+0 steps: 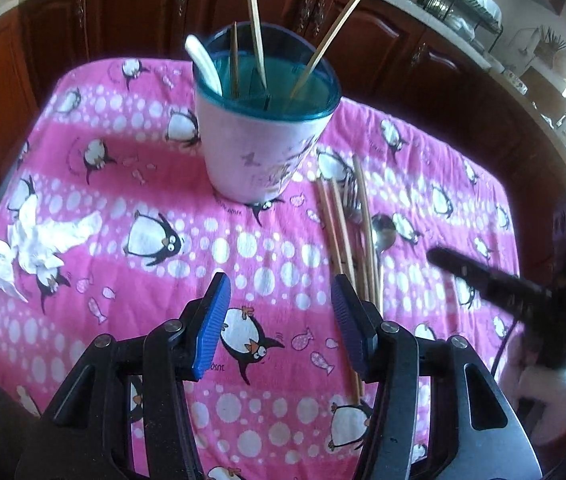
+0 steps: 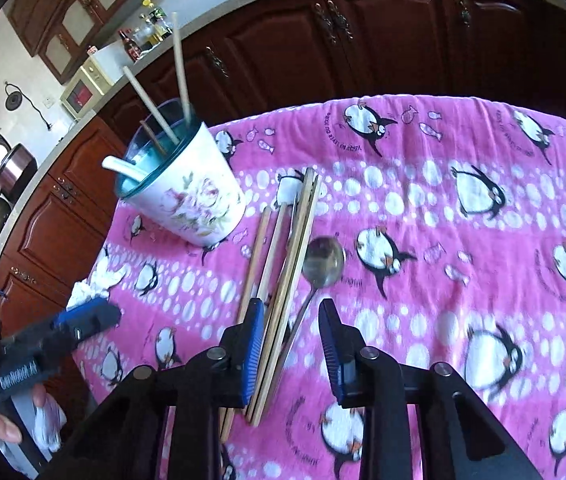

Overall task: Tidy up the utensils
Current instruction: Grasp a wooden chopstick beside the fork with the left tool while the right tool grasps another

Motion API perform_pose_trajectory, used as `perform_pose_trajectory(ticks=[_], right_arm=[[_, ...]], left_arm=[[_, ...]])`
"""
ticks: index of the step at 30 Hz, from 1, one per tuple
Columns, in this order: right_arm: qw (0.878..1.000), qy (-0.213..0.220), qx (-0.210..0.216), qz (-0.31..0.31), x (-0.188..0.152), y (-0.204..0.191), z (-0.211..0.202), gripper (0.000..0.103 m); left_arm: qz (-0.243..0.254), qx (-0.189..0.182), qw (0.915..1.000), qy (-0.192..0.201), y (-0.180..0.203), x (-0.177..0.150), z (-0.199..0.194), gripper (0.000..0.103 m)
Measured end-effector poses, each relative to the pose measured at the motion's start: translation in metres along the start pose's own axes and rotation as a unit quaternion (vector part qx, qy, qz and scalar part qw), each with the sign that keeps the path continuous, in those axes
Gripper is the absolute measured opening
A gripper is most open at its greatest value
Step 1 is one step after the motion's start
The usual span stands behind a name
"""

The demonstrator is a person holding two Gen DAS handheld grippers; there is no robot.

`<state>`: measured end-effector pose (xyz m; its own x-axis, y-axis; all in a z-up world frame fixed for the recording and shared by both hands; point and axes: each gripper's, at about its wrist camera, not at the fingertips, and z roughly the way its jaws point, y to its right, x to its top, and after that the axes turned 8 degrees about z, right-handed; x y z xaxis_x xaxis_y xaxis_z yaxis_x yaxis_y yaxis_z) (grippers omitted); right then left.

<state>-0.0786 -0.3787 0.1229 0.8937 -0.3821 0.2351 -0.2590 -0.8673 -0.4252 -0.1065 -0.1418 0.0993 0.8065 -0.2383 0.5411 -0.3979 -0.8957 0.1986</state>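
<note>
Reaching: I am bringing my right gripper (image 2: 291,344) down over the loose utensils on the bench (image 2: 463,184), jaws narrowed but pressing on nothing yet.
Spoon: the spoon (image 2: 323,260) is lying just ahead of that gripper, bowl away from me, its thin handle running back between the two pads.
Sticks: the chopsticks (image 2: 283,264) are lying in a bundle just left of the spoon handle, passing beside or under the left pad; I cannot tell if they are touching it.
Long axis: spoon and sticks are running roughly along my pointing line, so the pads are standing either side of the handle.
Cup: the cup (image 2: 187,196) is standing ahead and left, already holding sticks and a white spoon.
Left gripper: my left gripper (image 1: 279,320) is hanging over bare cloth with jaws wide and empty, the bundle just beside its right pad.
Nearer hand: the right one, I judge.
Left view only: a fork (image 1: 353,196) is lying among the sticks, and crumpled tissue (image 1: 23,252) is resting far left.
Right view only: the cup's floral side is showing.
</note>
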Motion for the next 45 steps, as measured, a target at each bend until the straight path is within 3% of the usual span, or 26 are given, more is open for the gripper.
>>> perform_pose_trajectory(ticks=[7, 17, 19, 21, 30, 37, 39, 43, 44, 45], right_arm=[[1.000, -0.024, -0.014, -0.010, 0.043, -0.007, 0.047, 0.025], [0.996, -0.062, -0.058, -0.041, 0.065, -0.020, 0.108, 0.017], [0.995, -0.060, -0.055, -0.049, 0.064, -0.019, 0.106, 0.016], [0.996, -0.056, -0.045, -0.045, 0.064, -0.016, 0.098, 0.008], [0.999, -0.039, 0.012, -0.007, 0.040, 0.021, 0.034, 0.007], [0.999, -0.041, -0.006, 0.026, 0.016, 0.058, 0.013, 0.007], [0.998, -0.046, -0.014, 0.029, 0.013, 0.065, 0.012, 0.007], [0.998, -0.059, -0.020, 0.027, 0.012, 0.071, 0.018, 0.007], [0.997, -0.063, -0.022, 0.024, 0.012, 0.069, 0.021, 0.007], [0.997, -0.069, -0.022, 0.022, 0.012, 0.068, 0.025, 0.007]], left_arm=[[-0.005, -0.003, 0.9998, -0.017, -0.004, 0.000, 0.014, 0.052], [0.001, 0.001, 0.9997, -0.025, -0.007, 0.010, 0.028, 0.052], [0.000, -0.002, 0.9997, -0.026, -0.006, 0.014, 0.032, 0.052], [0.000, -0.004, 0.9996, -0.026, -0.004, 0.018, 0.037, 0.052], [-0.007, -0.025, 0.9989, -0.039, 0.020, 0.034, 0.070, 0.052], [-0.017, 0.009, 0.9991, -0.038, 0.033, 0.044, 0.105, 0.050], [-0.023, 0.016, 0.9988, -0.041, 0.033, 0.047, 0.114, 0.043], [-0.021, 0.029, 0.9986, -0.038, 0.035, 0.052, 0.124, 0.039], [-0.017, 0.031, 0.9986, -0.039, 0.037, 0.053, 0.125, 0.033], [-0.012, 0.029, 0.9987, -0.039, 0.039, 0.054, 0.127, 0.022]])
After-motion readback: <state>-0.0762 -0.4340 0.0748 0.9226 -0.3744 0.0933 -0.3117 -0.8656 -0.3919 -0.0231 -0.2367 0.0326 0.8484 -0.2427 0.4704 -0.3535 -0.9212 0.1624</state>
